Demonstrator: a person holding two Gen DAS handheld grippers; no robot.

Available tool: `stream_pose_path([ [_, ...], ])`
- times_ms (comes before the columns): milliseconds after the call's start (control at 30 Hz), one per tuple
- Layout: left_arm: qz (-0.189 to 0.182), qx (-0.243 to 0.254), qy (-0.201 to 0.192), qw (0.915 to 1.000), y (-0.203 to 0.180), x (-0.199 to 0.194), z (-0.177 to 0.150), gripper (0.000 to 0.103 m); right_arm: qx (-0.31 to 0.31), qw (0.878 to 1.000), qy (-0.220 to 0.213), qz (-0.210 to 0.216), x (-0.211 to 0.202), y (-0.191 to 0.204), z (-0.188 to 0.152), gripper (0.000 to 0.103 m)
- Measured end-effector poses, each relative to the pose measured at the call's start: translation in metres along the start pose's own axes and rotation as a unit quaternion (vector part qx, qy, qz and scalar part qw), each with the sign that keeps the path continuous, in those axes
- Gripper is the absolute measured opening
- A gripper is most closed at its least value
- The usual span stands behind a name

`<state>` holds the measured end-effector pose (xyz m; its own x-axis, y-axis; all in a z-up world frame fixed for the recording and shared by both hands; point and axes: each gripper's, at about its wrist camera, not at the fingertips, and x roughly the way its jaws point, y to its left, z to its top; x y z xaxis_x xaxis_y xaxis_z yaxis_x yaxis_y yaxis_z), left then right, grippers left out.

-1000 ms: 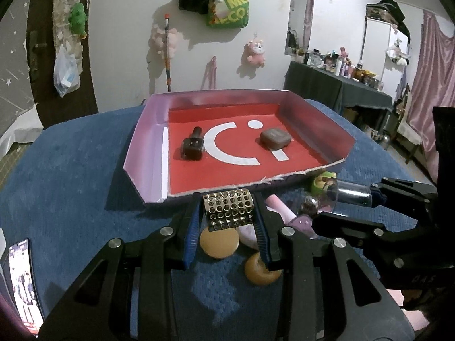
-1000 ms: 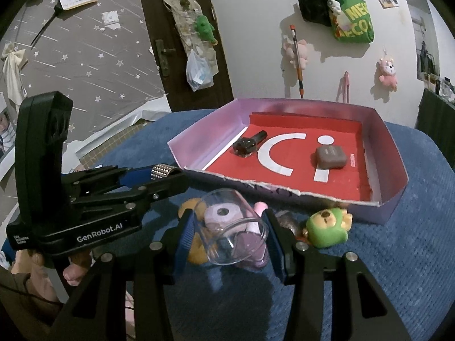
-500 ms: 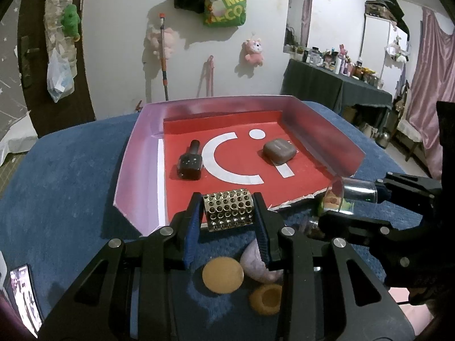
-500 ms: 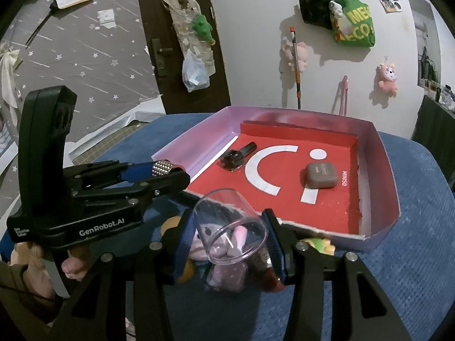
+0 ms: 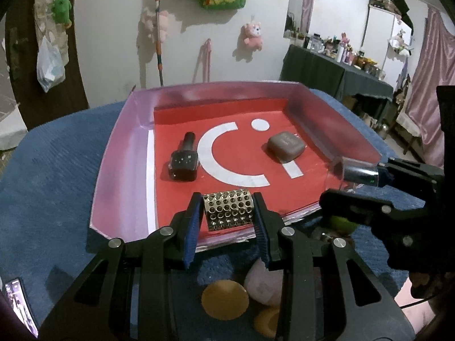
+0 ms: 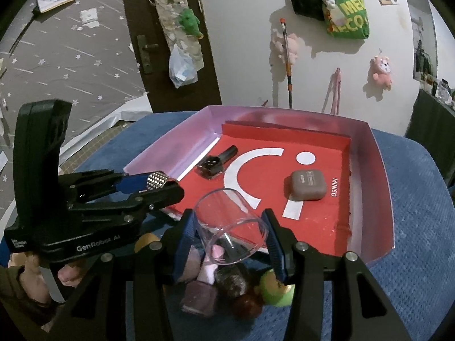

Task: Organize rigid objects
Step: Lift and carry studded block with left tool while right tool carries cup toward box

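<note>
Jaws around studded gold cylinder (image 5: 226, 209); clear cup (image 6: 233, 226)

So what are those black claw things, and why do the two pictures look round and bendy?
Those claws are hand-held grabbers, not a robot; a person squeezes one in each hand. Each grabber carries a tiny wide-eyed camera looking along its jaws, which bends the picture. One picture comes from the left gripper, the other from the right gripper, so each also sees the other from the side. The left one is shut on a gold studded roller. The right one is shut on a clear plastic cup. Ahead, on a blue cloth, sits a red tray holding a dark bottle and a brown case. Small toys lie below the jaws.
</note>
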<state>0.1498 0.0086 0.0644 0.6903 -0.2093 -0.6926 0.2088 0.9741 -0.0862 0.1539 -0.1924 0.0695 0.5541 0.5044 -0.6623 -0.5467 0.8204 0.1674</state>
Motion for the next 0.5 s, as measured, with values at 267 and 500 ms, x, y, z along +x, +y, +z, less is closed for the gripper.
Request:
stream_pose_path([
  [267, -0.006, -0.015, 0.04, 0.9991, 0.011, 0.027, 0.004, 0.032, 0.035, 0.998, 0.049, -0.018, 0.028, -0.023, 0.006, 0.051],
  [500, 0.005, -0.03, 0.068, 0.9972, 0.019, 0.052, 0.008, 0.032, 0.061, 0.994, 0.079, -0.038, 0.054, -0.041, 0.013, 0.051],
])
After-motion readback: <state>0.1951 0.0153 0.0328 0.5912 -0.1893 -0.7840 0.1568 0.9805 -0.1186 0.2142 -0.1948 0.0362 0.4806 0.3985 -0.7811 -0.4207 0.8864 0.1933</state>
